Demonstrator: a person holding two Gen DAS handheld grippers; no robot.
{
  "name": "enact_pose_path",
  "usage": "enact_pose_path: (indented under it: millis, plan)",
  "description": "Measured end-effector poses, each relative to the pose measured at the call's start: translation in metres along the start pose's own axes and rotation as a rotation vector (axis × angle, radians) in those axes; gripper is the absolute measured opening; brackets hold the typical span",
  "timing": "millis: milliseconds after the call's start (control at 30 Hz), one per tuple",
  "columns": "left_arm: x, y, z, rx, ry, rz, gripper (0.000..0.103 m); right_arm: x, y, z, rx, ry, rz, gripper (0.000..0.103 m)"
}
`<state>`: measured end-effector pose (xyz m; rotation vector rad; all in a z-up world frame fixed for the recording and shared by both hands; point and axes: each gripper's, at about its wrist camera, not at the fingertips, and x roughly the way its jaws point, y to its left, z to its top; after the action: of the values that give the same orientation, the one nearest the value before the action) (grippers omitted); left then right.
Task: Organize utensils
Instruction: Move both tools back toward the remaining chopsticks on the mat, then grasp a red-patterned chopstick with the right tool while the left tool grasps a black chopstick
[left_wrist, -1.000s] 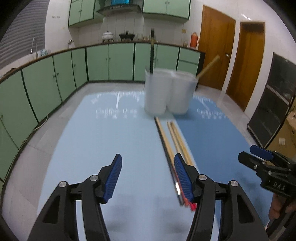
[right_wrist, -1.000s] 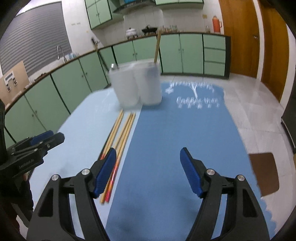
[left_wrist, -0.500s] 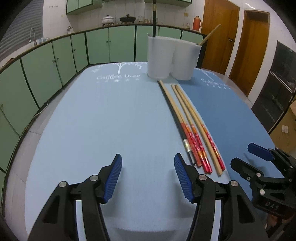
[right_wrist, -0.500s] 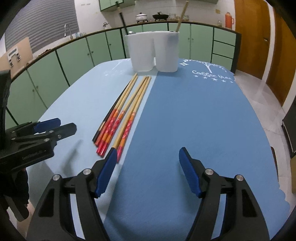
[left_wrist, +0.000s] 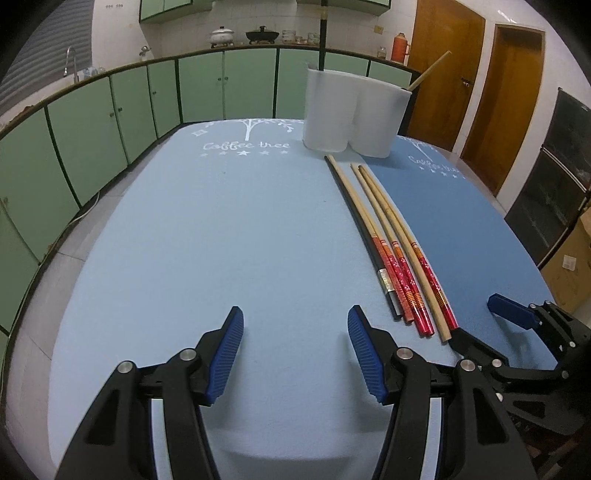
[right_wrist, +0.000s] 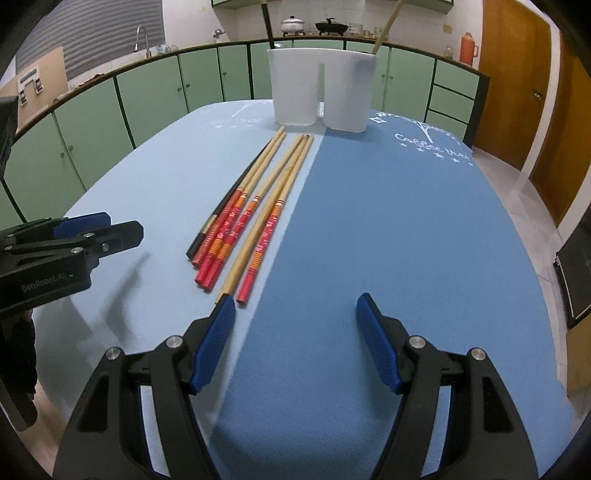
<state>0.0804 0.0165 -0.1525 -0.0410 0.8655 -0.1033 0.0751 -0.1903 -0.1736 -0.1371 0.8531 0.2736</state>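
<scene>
Both grippers were matte black plastic frames with triangular cut-outs and round silver screws at the joints. The left gripper (left_wrist: 295, 350) and the right gripper (right_wrist: 295, 341) each carried ribbed blue pads (right_wrist: 216, 343). White lettering (reading "GenRobot.AI") marked the left gripper's side.

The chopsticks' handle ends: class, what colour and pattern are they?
Red with orange bands on most chopsticks; one is black, one plain wood. Right wrist view shows it best.

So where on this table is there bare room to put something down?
Light blue mat left of the chopsticks is bare; so is the dark blue mat on their right. Crowded: the chopstick row up to the white holder.
</scene>
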Motion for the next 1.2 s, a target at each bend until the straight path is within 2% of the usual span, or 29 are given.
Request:
enact_pose_path:
  millis: [167,267,333,400,633,800,1000,1133,1200]
  plan:
    - [0.001,-0.003,0.001,0.001,-0.002,-0.002,0.058,0.003,0.001,0.001,0.014,-0.018,-0.020,0.057]
    - [0.002,-0.007,0.002,0.007,-0.001,-0.007,0.058,0.004,0.002,0.003,0.026,-0.031,-0.019,0.042]
    - [0.003,-0.011,0.002,0.012,0.001,-0.013,0.058,0.003,0.002,0.003,0.023,-0.036,-0.008,0.030]
    - [0.005,-0.015,0.002,0.023,0.005,-0.020,0.058,0.003,0.002,0.003,0.019,-0.036,0.006,0.005]
    - [0.017,-0.033,0.000,0.076,0.036,-0.017,0.058,-0.001,-0.014,0.001,0.068,-0.035,0.013,0.005]
    - [0.018,-0.043,0.000,0.100,0.048,-0.041,0.058,0.000,-0.022,0.000,0.092,-0.034,0.018,0.005]
    - [0.024,-0.055,0.002,0.144,0.069,0.017,0.059,-0.001,-0.027,0.000,0.122,-0.031,0.031,0.005]
    - [0.025,-0.055,0.005,0.125,0.072,0.005,0.059,0.000,-0.032,0.000,0.144,-0.029,0.037,0.005]
    - [0.024,-0.056,0.006,0.115,0.067,-0.035,0.058,0.000,-0.032,-0.001,0.146,-0.029,0.040,0.005]
